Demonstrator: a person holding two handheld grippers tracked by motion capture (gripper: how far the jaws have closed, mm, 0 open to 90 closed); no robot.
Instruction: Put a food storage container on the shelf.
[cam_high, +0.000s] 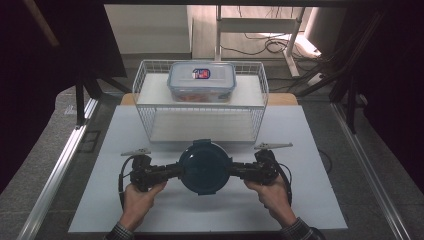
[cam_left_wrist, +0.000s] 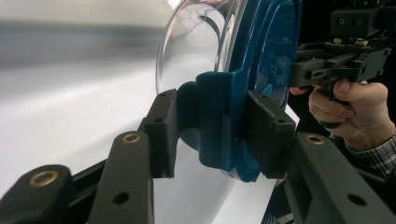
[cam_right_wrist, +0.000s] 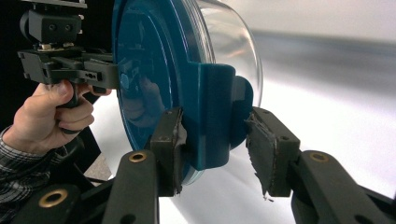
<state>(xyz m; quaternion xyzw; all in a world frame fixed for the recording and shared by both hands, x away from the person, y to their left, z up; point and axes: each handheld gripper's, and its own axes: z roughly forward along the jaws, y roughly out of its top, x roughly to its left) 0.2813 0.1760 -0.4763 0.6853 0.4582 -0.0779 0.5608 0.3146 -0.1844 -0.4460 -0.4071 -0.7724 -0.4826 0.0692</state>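
Note:
A round clear container with a dark blue lid (cam_high: 205, 167) hangs between my two grippers over the white tabletop (cam_high: 310, 200), lid facing up. My left gripper (cam_high: 176, 170) is shut on the lid's left clip tab (cam_left_wrist: 215, 116), one pad on the tab's flap and the other on the lid's top. On the opposite side, my right gripper (cam_high: 234, 170) is shut on the right clip tab (cam_right_wrist: 212, 116) in the same way. The clear bowl (cam_right_wrist: 233, 42) bulges under the lid. Each gripper view shows the other hand and its gripper beyond the lid.
A white wire basket (cam_high: 141, 95) stands just behind the container at the table's far middle. On its upper shelf sits a rectangular clear lidded box (cam_high: 202, 81) with red contents. Metal rails run along both table sides.

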